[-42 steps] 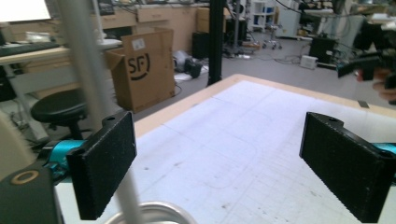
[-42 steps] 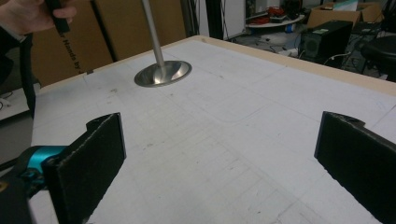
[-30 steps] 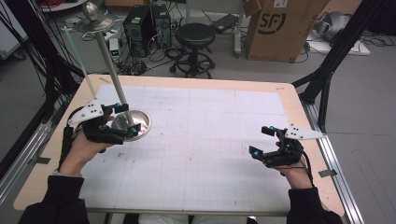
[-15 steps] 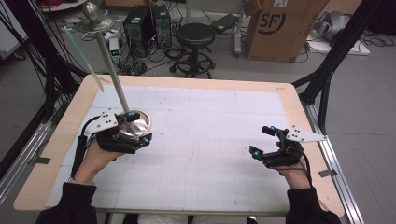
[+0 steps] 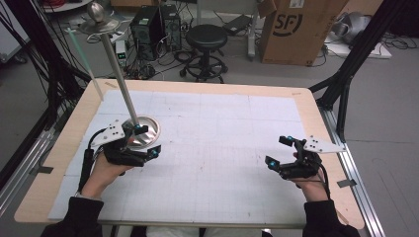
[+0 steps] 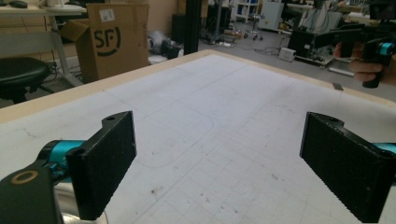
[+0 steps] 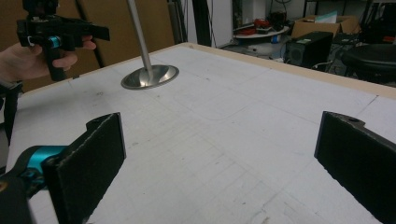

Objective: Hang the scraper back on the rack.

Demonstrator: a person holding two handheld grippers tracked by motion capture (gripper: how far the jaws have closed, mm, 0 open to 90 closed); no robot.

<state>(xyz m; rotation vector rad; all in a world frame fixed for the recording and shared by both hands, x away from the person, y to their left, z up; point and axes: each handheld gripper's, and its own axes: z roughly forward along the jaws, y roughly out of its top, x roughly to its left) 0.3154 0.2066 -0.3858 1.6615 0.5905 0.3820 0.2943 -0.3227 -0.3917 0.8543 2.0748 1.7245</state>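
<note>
Fingers of the left gripper (image 5: 143, 142), spread wide, are now sliding off the stand (image 5: 141, 131); right gripper (image 5: 281, 150) is idling wide, stand released.

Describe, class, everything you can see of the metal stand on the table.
The metal stand looks like polished steel: a round dished base flat on the white gridded table mat, a slim pole rising with a lean, and a disc topped by a ball. It sits at the table's left; the open left tongs hover at its base, contact unclear.
</note>
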